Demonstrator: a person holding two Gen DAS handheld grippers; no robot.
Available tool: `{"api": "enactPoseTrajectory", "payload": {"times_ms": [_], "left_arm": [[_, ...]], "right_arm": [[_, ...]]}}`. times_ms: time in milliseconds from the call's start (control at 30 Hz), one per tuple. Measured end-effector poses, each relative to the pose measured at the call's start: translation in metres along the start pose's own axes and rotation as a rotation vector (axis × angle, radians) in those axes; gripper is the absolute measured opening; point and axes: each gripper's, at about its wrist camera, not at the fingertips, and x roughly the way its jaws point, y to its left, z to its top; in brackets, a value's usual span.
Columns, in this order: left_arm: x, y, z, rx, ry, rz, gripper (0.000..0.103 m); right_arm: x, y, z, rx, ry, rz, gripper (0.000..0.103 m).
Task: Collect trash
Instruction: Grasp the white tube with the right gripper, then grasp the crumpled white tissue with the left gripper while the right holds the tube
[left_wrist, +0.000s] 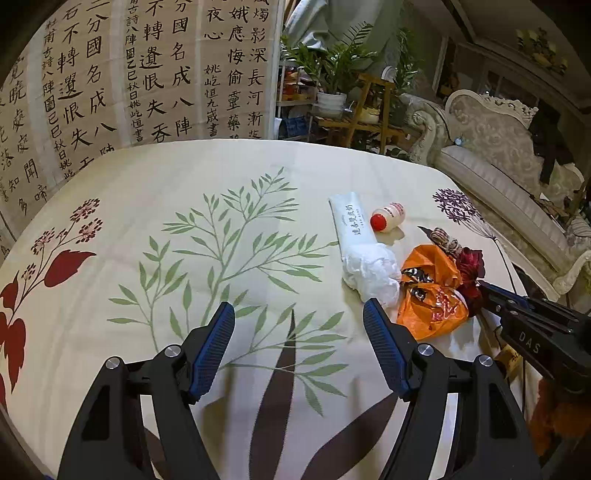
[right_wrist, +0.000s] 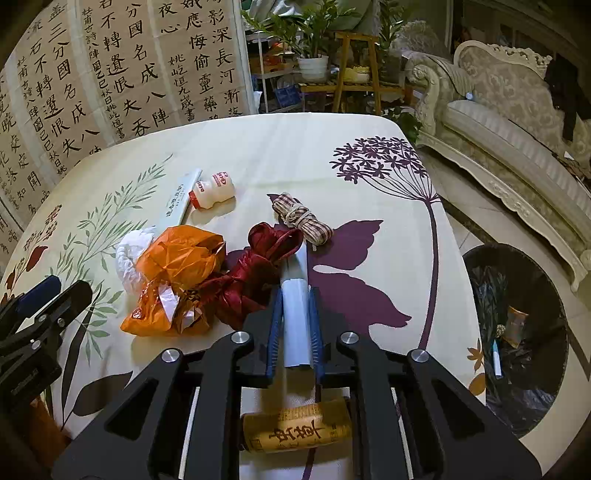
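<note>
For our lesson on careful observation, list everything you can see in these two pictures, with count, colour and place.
small bottle: one, white with red cap, lying far on the table
long wrapper: one, white, beside the bottle
crumpled tissue: one, white, at the wrapper's near end
plastic bag: one, orange, table centre
ribbon: one, dark red, right of the bag
cord bundle: one, striped beige, behind the ribbon
paper strip: one, pale blue, gripped
tablecloth: one, cream, floral
bin: one, black liner, on the floor, right
left tool: open, empty
right tool: shut on the strip
</note>
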Motion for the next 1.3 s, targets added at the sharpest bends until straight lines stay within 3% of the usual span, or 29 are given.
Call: {"api": "enactPoseTrajectory", "payload": {"times_ms": [700,900,1000,1133,1300], "left_arm": [[0.020,-0.036,0.021,0.049,0.015,-0.044,0.070],[0.035,-0.039,0.024,0.057,0.057,-0.055,0.046],[0.036,-0.041,0.023,0.066,0.057,-0.088,0.025],[0.031,-0.042,0.020,0.075,0.040,-0.082,0.018],[0.014,-0.038,0.017,0.052,0.006,-0.073,0.018]], "right_arm": [[-0.027,-0.045,0.005,0.094,-0.099,-0.001,0.011],[-0.024,-0.054,0.003,0.110,-0.100,0.007,0.011],[-0.024,-0.056,0.002,0.116,-0.102,0.009,0.011],[-0.027,-0.057,0.000,0.119,-0.111,0.014,0.011],[-0.039,-0.060,-0.004,0.119,-0.135,0.014,0.011]]}}
